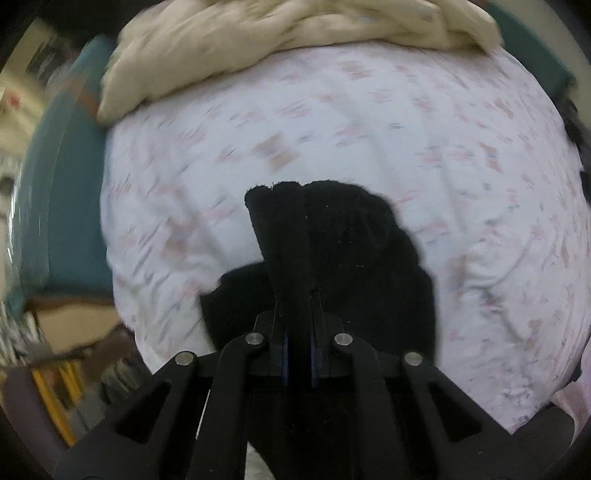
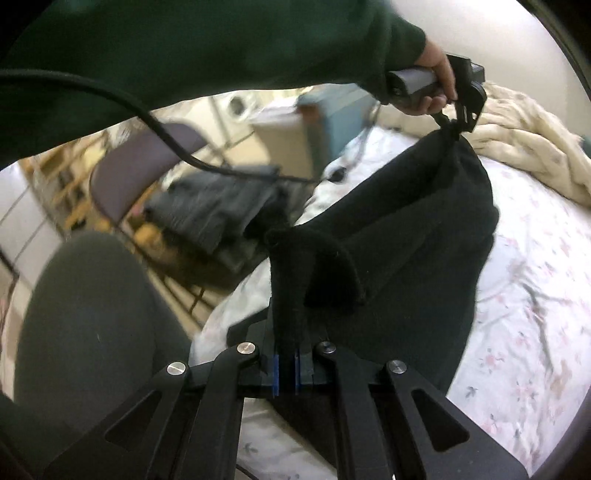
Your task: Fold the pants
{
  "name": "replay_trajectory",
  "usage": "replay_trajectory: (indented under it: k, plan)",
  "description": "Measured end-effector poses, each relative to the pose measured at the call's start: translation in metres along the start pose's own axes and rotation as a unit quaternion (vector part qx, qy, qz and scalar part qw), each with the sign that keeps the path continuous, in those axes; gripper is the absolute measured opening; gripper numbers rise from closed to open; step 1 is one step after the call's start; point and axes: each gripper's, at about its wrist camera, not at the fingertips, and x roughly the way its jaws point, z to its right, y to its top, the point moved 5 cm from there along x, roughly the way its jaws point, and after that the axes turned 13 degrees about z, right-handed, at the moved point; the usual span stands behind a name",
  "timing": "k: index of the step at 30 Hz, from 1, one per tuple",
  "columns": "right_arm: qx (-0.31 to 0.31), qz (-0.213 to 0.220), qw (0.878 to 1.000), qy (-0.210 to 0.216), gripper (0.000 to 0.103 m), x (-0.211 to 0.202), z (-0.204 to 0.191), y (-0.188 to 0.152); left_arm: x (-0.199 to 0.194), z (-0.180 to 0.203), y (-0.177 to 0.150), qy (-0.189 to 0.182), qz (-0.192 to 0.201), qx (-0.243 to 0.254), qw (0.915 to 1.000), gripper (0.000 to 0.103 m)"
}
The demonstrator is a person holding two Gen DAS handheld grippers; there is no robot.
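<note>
Pants (image 2: 424, 229), black and thick-looking, hang in the air between our two hand-held grippers, above the bed (image 2: 524, 280) with its white, pink-flowered sheet. Our left hand-held gripper (image 1: 295, 221) has its jaws drawn nearly together on a bunched edge of the cloth, and in the right wrist view we see that same gripper held up by a hand (image 2: 432, 81) in a dark green sleeve, with the fabric drooping from it in a deep sling. Our right hand-held gripper (image 2: 291, 291) is likewise pinched tight on another edge, a short flap curling over beside its fingers.

We judge the fabric soft and limp, fairly light, with a fleecy or knitted surface that should not slide easily out of the pads (the blur keeps us from telling the weave for certain). It will not hold any shape by itself, so it sags wherever it is unsupported and will crease where it lands. Nothing about it looks fragile.

For folding, we would want our holds at two matching corners of one end, waistband or hems, so the cloth hangs flat; which end we have now we cannot tell. A cream blanket (image 1: 295, 33) lies heaped at the far side of the bed, well apart from the pants.
</note>
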Motion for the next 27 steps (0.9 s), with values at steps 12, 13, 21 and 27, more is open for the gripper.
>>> replay_trajectory:
  k: [12, 13, 21, 27]
  plan:
    - [-0.027, -0.129, 0.991, 0.032, 0.004, 0.068, -0.019, -0.059, 0.095, -0.085, -0.097, -0.069, 0.030, -0.169, 0.9828, 0.019]
    - [-0.027, -0.129, 0.991, 0.030, 0.004, 0.067, -0.019, -0.059, 0.093, -0.089, -0.098, -0.065, 0.032, -0.172, 0.9825, 0.031]
    - [-0.045, -0.100, 0.994, 0.027, 0.009, 0.060, -0.026, -0.060, -0.010, -0.109, -0.125, -0.086, 0.088, -0.203, 0.9714, 0.073]
    - [-0.118, -0.092, 0.988, 0.028, 0.016, 0.079, -0.059, -0.070, -0.110, -0.112, -0.218, -0.086, 0.128, -0.232, 0.9604, 0.081]
